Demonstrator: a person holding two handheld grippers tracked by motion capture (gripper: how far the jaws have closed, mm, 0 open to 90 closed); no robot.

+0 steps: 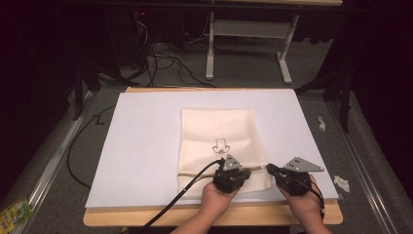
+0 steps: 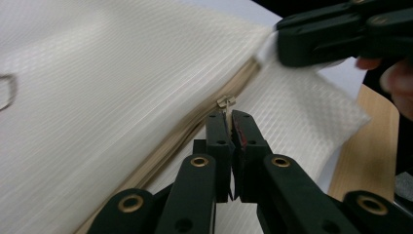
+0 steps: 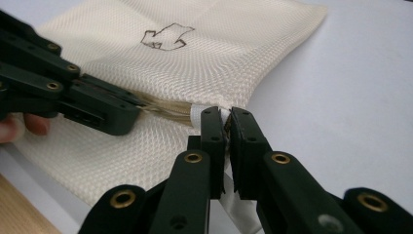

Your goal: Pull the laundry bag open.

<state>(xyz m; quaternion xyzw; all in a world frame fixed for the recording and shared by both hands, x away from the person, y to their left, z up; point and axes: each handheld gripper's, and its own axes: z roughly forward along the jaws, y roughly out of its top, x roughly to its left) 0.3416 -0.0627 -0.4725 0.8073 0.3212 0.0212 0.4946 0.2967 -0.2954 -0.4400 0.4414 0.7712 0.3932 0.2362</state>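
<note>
A cream mesh zipper pouch (image 1: 219,146) lay flat on the white table cover (image 1: 141,146), in the centre of the high view, with a small black outline drawing (image 1: 221,145) printed at its middle. Its tan zipper (image 1: 195,171) ran across the pouch near the lower edge of that frame.

The left gripper (image 1: 238,169) sat at lower centre of the high view, over the zipper line. In the left gripper view its jaws were clenched together on the thin metal zipper pull (image 2: 226,103), which stood just above the jaw tips at mid-frame. The right gripper (image 1: 269,168) was just to the right of it, at the pouch's right edge. In the right gripper view, its jaws were pinched on the white fabric tab (image 3: 198,115) at the end of the zipper, at centre frame, with the left gripper reaching in from the left edge.

Judging by this, the grasping stage was complete: one gripper anchored the pouch's end, the other held the slider. The slider stood close to the right end of the zipper, near the anchoring jaws, so almost the whole run of the track toward the left of the high view remained to be travelled. In the left gripper view the zipper below the slider looked like a closed tan band, though whether the teeth were meshed was too fine to tell. The pull along the track appeared to be nearly all still to do.
</note>
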